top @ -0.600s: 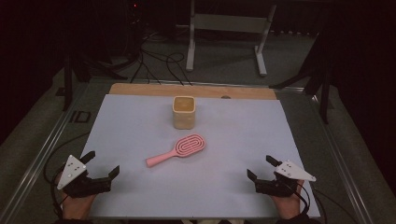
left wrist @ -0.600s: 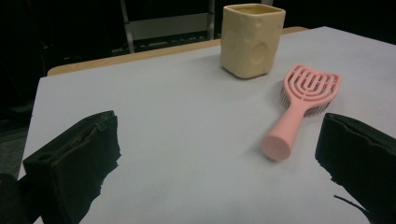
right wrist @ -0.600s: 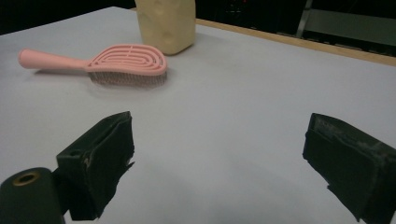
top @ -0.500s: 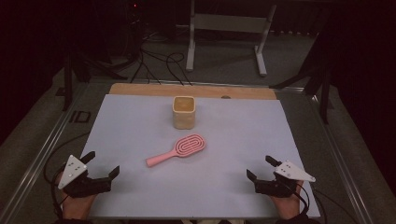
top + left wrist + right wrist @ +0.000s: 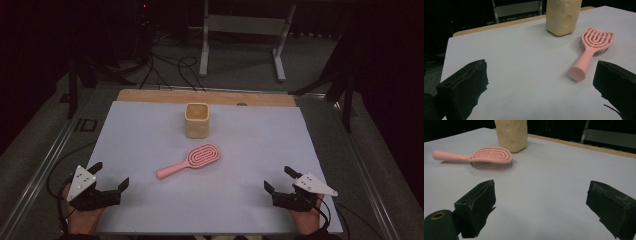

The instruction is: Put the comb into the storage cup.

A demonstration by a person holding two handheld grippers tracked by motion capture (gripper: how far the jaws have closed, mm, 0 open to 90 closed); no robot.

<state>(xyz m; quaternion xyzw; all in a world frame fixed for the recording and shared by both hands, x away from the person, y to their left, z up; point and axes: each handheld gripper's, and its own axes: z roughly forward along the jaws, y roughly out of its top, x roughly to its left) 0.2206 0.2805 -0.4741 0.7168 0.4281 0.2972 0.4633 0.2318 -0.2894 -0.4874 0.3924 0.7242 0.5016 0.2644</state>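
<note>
Nothing moved since the earlier high views: brush, cup and both tongs in the same places.

Pink hairbrush flat on the white bench, centre of the high view; long axis on a diagonal, handle end toward lower left, vented head toward upper right, bristles down as seen in the right gripper view. Yellow cup upright just above the head, near but apart.

Left tongs at lower left of the high view, right tongs at lower right; both well apart from the brush. Handle end pointing toward the left tongs, hence judged the nearer of the two for a grasp on the handle; in the left gripper view, handle tip low and right of centre, just inside the right jaw, cup at the top edge.

Left tongs spread wide, pinching nothing, touching nothing. Right tongs likewise spread wide and empty, bare bench between the jaws.
</note>
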